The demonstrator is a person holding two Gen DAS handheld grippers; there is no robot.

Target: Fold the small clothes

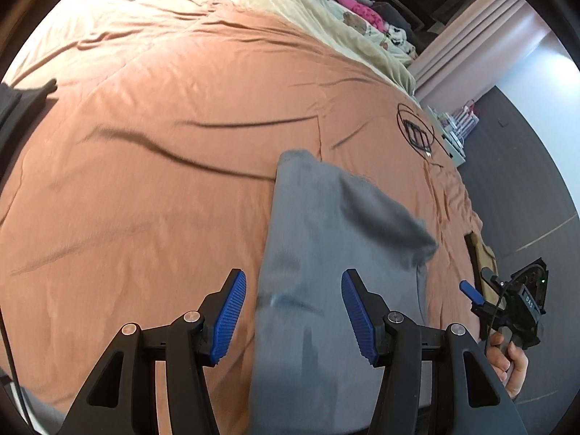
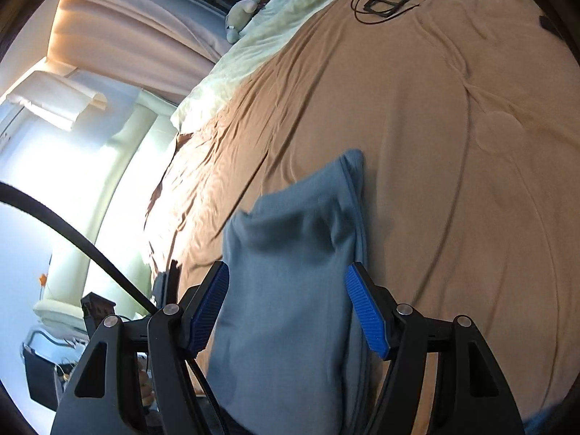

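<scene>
- Grey garment lies on the rust bedspread, folded lengthwise, near its front edge.
- Left gripper and right gripper: jaws wide, empty, above the garment.
- Advice: smooth the raised flap before pinching corners for the next fold.

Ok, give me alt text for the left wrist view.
The left gripper, blue pads open, hovers over a folded grey-blue cotton garment lying on a rust-orange bedspread. At right, a hand holds the right gripper.

Grey-blue garment on plain terracotta bedspread
</scene>
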